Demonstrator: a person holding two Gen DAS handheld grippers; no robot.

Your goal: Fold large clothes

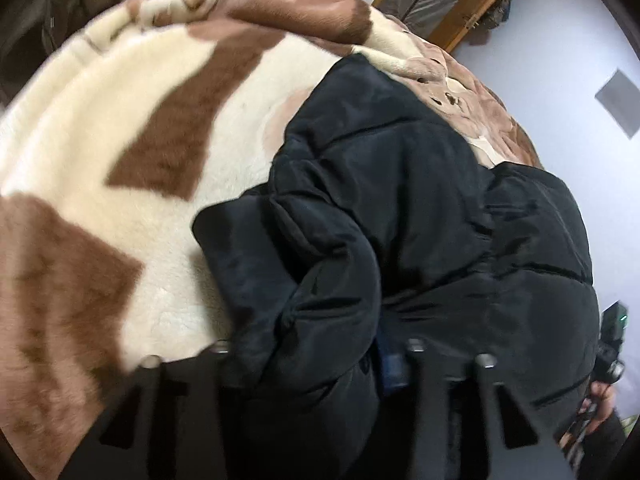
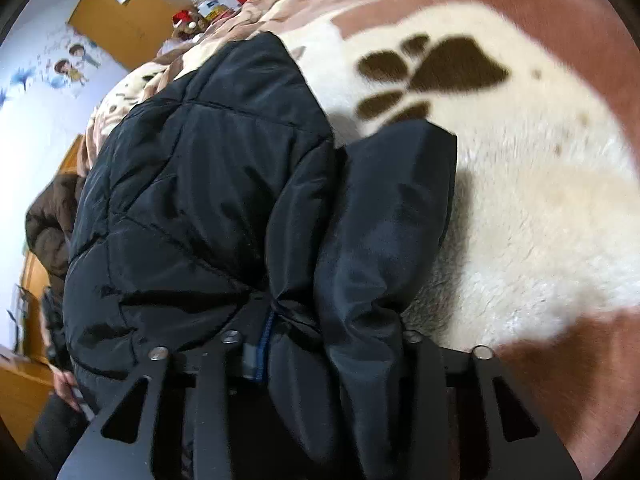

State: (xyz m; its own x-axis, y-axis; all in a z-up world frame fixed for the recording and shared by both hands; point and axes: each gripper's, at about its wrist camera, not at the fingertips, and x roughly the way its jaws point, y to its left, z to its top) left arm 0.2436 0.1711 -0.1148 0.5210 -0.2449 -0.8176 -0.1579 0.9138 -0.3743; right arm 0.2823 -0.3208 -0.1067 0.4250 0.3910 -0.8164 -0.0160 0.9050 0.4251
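blanket: huge fluffy cream-and-brown thing (image 1: 132,128) spread out ahead of both sets of fingers, basically the whole work surface here

jacket: big black puffer (image 1: 400,208), bunched in a heap on the blanket. It starts right between the fingers of both tools and piles away from them. In the right view a sleeve or flap (image 2: 392,208) hangs off just to the right of the main body

left gripper: (image 1: 316,364) fingers pulled in on a thick wad of the jacket's near edge, fabric bulging up between them. Looks like a proper clamp to me

right gripper: (image 2: 320,344) same deal, fingers closed in on a gathered fold with a bit of blue trim (image 2: 266,344) poking out by the left finger

other hand: person's hand (image 1: 600,400) on the other tool peeks in at the far right of the left view

progress: honestly early days. Both near corners look grabbed, but the jacket's still lumpy, no clean flat fold anywhere. Still left, I reckon: lift, spread it, tuck the sleeves, fold over
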